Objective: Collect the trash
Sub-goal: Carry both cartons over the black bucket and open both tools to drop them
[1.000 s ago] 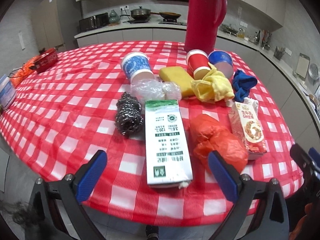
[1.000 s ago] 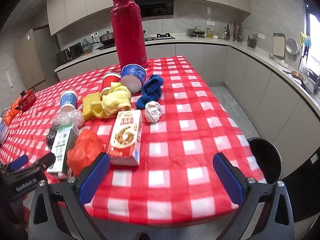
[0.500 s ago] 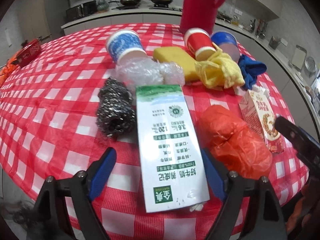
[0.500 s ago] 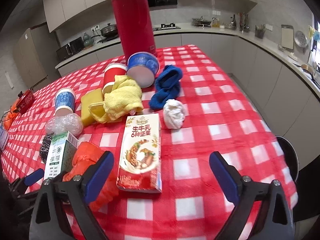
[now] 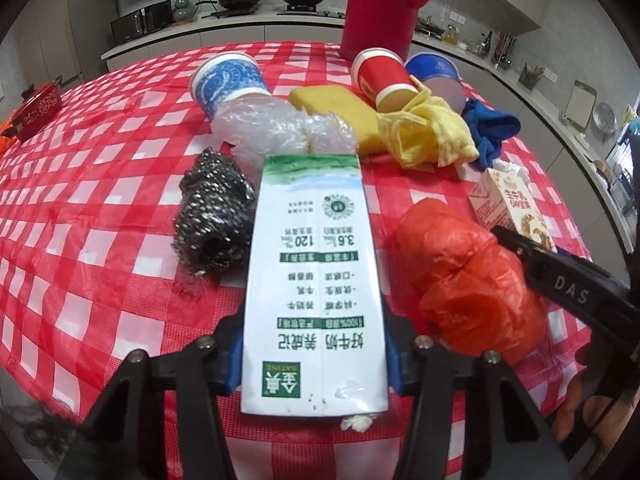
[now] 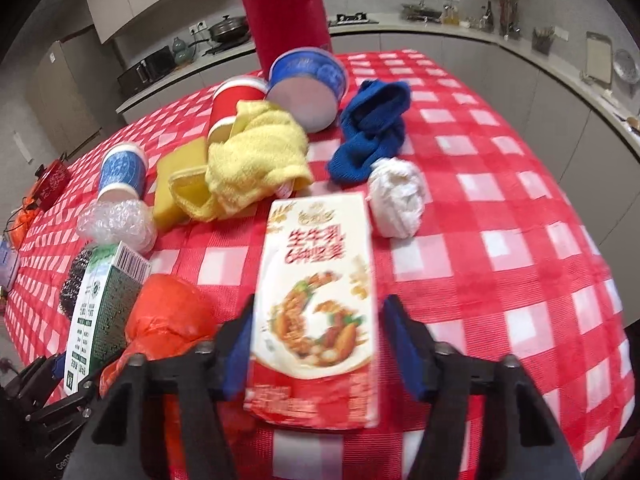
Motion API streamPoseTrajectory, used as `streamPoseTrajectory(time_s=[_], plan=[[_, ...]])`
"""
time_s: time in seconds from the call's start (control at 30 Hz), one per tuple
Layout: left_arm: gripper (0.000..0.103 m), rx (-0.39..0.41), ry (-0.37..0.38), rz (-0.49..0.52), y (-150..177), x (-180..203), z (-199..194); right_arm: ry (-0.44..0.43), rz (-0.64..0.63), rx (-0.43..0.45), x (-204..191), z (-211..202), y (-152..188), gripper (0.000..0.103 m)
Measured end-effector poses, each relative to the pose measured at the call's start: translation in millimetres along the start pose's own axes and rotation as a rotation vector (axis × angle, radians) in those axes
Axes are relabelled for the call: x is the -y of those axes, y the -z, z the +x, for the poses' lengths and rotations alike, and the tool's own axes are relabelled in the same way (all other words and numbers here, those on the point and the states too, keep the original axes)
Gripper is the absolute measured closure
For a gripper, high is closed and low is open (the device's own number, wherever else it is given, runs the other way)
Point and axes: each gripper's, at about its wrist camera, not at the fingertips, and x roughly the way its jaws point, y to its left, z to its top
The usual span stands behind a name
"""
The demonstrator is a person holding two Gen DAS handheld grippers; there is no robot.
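Observation:
A green-and-white milk carton [image 5: 316, 264] lies flat near the front edge of the table. My left gripper [image 5: 314, 360] is closing on its near end, and both blue pads touch its sides. A red-and-cream nut-milk carton [image 6: 320, 288] lies to its right. My right gripper [image 6: 320, 348] is closing around it: the left pad is at the carton's edge, while a gap shows at the right pad. An orange plastic bag [image 5: 460, 280] is crumpled between the two cartons. A white paper wad [image 6: 396, 200] lies beyond the right carton.
On the red-checked table [image 6: 520, 240] are a steel scourer [image 5: 212, 224], clear plastic wrap [image 5: 280, 128], a blue cup [image 5: 224, 84], a red cup [image 5: 384, 80], a blue bowl [image 5: 436, 76], a yellow sponge [image 5: 336, 108], a yellow cloth [image 5: 428, 136], a blue cloth [image 5: 492, 132] and a red thermos [image 5: 380, 4].
Both grippers came forward and down onto their cartons. Their jaws narrowed from wide open until they flank the cartons' near ends. The right gripper's finger now shows beside the orange bag in the left view.

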Motion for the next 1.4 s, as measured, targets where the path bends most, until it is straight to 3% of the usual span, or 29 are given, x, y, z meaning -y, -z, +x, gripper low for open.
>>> streamPoseTrajectory(time_s=[0.43,0.77,1.1,1.4], plan=[[0.048,0.092,0.045,0.003,-9,2,-37,-0.044,0.035,0.081,13,-44,1,0.052],[0.048,0.147,0.144,0.108,-25,56,-57,-0.013,0.138,0.161,61,-92,5,0.052],[0.048,0.144,0.243,0.219,-22,175,-50,0.025,0.243,0.213,171,-127,22,0.052],[0.048,0.065,0.335,0.275,-6,332,-21,0.073,0.343,0.204,338,-150,40,0.052]])
